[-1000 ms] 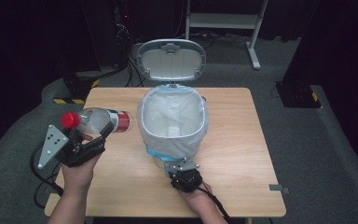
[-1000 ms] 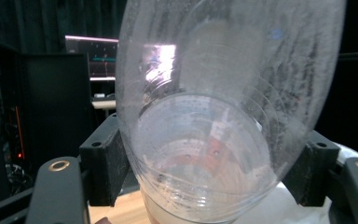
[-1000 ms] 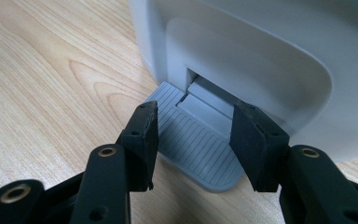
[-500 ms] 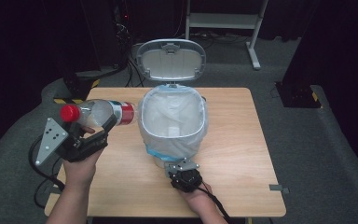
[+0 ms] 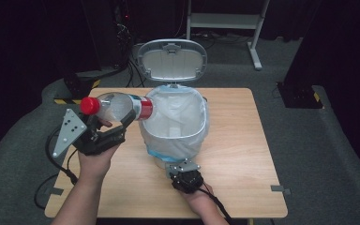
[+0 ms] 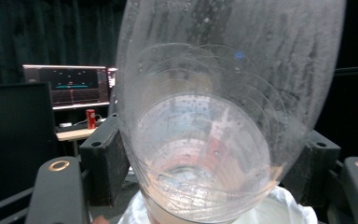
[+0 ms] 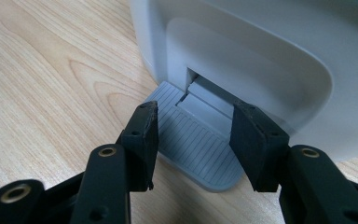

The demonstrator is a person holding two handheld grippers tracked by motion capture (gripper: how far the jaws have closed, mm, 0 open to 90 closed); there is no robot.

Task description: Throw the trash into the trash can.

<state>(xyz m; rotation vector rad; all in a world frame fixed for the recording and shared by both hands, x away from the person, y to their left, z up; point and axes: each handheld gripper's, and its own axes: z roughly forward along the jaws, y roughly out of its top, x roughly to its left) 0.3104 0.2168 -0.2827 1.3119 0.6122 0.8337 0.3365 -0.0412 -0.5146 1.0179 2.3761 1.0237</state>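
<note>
High view: left gripper (image 5: 104,135) jaws pinch a red-capped bottle (image 5: 117,106), label unreadable; right gripper (image 7: 193,140) jaws spread.

Clear plastic bottle (image 5: 117,106), red cap, held sideways, base over bin (image 5: 201,123) rim

One bottle (image 5: 117,107), one bin (image 5: 173,140)

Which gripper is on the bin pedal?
The right gripper, its open jaws over the grey pedal; the left gripper holds the red-capped bottle over the bin.
</note>
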